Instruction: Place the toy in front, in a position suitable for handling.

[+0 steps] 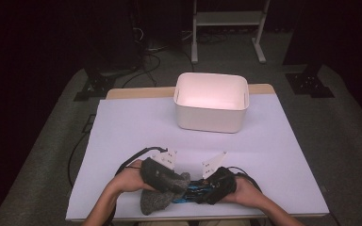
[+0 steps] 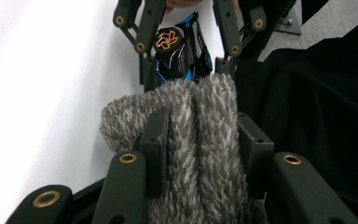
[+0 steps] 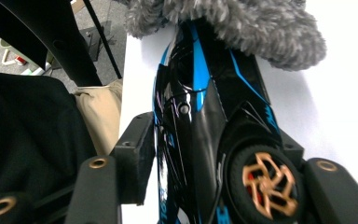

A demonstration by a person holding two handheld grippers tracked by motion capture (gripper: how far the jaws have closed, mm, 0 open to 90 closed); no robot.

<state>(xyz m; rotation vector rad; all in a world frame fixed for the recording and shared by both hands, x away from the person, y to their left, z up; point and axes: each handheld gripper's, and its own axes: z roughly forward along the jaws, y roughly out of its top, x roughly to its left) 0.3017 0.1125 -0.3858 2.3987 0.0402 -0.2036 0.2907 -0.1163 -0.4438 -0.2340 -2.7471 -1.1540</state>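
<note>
A grey fuzzy cloth (image 1: 156, 201), perhaps a sock, hangs near the table's front edge, and my left gripper (image 1: 181, 184) is shut on it. In the left gripper view the pads (image 2: 154, 140) press the cloth (image 2: 121, 122) from both sides. A black and blue toy car (image 1: 193, 192) with gold wheel rims (image 3: 265, 184) lies lengthwise between the jaws of my right gripper (image 1: 200, 190), which is shut on its body (image 3: 200, 93). The cloth (image 3: 251, 23) overlaps the car's far end. Whether the car sits inside the cloth I cannot tell. The two grippers face each other, tips almost touching.
A white empty bin (image 1: 211, 117) stands at the back middle of the pale table cover (image 1: 132, 127). The person's forearms come in over the front edge (image 1: 193, 217). Cables trail off the table's left side. A white frame (image 1: 228, 19) stands on the floor behind.
</note>
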